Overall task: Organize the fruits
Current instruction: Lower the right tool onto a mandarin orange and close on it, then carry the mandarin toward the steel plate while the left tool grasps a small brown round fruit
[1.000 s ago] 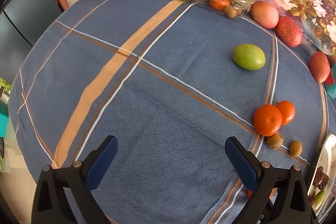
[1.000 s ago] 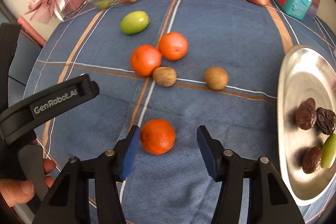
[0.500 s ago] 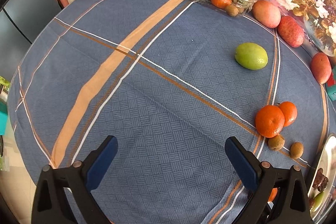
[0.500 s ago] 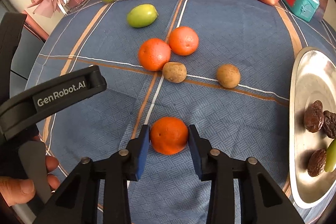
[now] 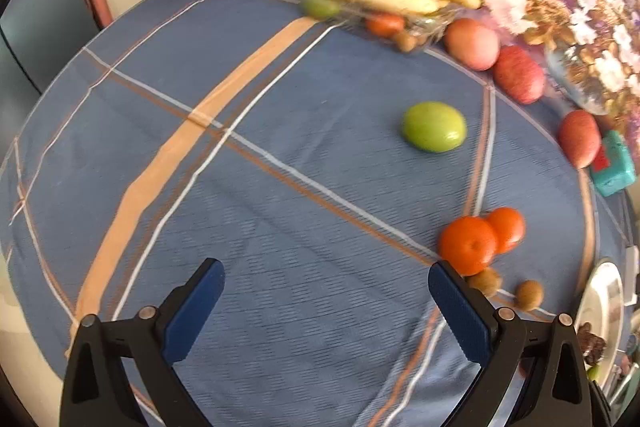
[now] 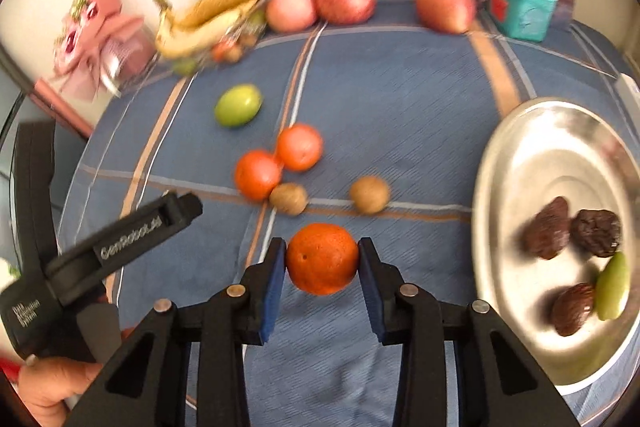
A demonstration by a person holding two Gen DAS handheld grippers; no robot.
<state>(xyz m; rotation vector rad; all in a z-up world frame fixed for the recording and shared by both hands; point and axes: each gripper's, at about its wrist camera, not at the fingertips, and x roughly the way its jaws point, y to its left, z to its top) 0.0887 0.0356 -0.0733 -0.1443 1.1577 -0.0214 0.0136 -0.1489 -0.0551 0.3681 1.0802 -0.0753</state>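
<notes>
The left gripper (image 5: 324, 301) hangs over the blue cloth (image 5: 248, 195), jaws spread wide, holding nothing; beside it the right gripper (image 6: 322, 267) has its pads pressed on either side of an orange (image 6: 322, 259); further right sits the metal plate (image 6: 532, 155) with dates (image 6: 546, 227).

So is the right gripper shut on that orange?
Shut: the right gripper has both blue fingers pressed against the orange.
</notes>
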